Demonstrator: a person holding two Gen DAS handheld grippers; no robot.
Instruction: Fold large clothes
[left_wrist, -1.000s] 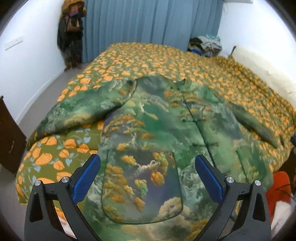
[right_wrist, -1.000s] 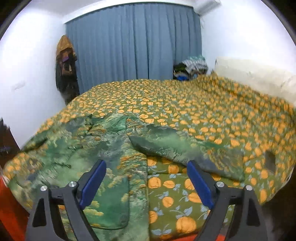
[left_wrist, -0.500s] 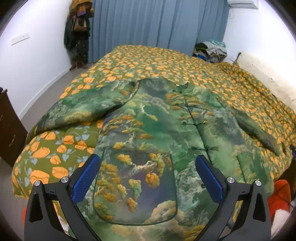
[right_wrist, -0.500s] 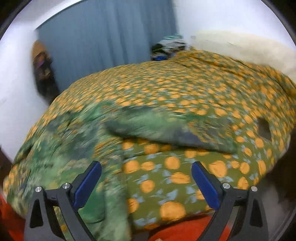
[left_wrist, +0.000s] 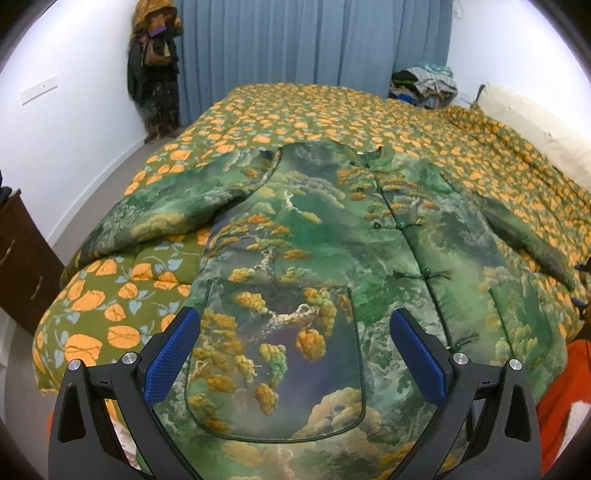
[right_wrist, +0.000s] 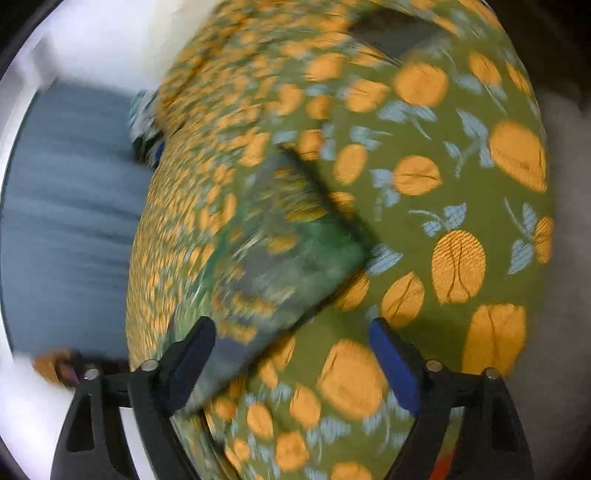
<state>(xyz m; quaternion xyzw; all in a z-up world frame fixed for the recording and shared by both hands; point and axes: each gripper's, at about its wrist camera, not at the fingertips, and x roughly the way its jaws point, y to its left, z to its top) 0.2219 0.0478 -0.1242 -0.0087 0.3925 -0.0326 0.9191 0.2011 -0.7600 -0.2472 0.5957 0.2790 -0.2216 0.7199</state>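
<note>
Left hand-held gripper (left_wrist: 293, 352) gapes above green jacket (left_wrist: 332, 266) on bedspread (left_wrist: 110, 302).

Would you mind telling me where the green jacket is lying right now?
In the left wrist view, the green jacket lies spread flat on the orange-patterned quilt at the bed's near end, directly ahead of the open left hand-held gripper.

Ahead of me a bed (left_wrist: 369, 122) fills most of the room, covered by an olive quilt (left_wrist: 110, 325) printed with orange fruit. Behind it a blue curtain (left_wrist: 314, 40) hangs floor-length between white walls (left_wrist: 55, 122). Coats and bags hang in the left corner (left_wrist: 155, 70). A heap of clothes (left_wrist: 424, 83) sits at the far side, near a cream pillow (left_wrist: 532, 122). A dark wooden dresser (left_wrist: 22, 258) stands on the grey floor (left_wrist: 99, 203) to my left.
</note>
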